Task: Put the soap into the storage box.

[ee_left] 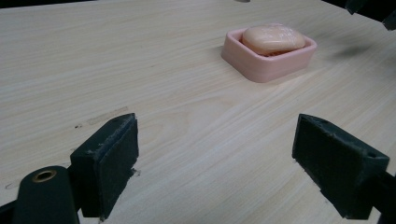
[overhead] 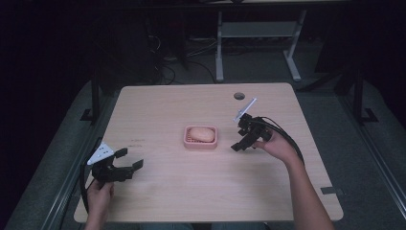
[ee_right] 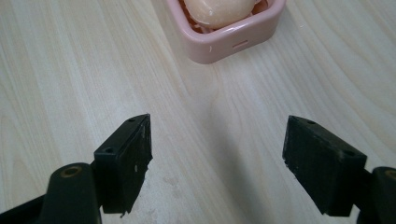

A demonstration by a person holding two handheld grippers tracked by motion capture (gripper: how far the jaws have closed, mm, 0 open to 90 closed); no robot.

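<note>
So the soap (overhead: 201,133) is sitting in its pink dish (overhead: 201,144) mid-table, long axis lying side to side. The right gripper (overhead: 245,138) is hovering just beside the dish, jaws spread wide and empty, pointing at it. The left gripper (overhead: 128,158) is hanging well apart near the table's front-left, also gaping wide. I'd guess the right one's going in.

The high view looks down the table (overhead: 201,187); both gripper views, low and close, share the soap dish (ee_left: 268,63).
</note>
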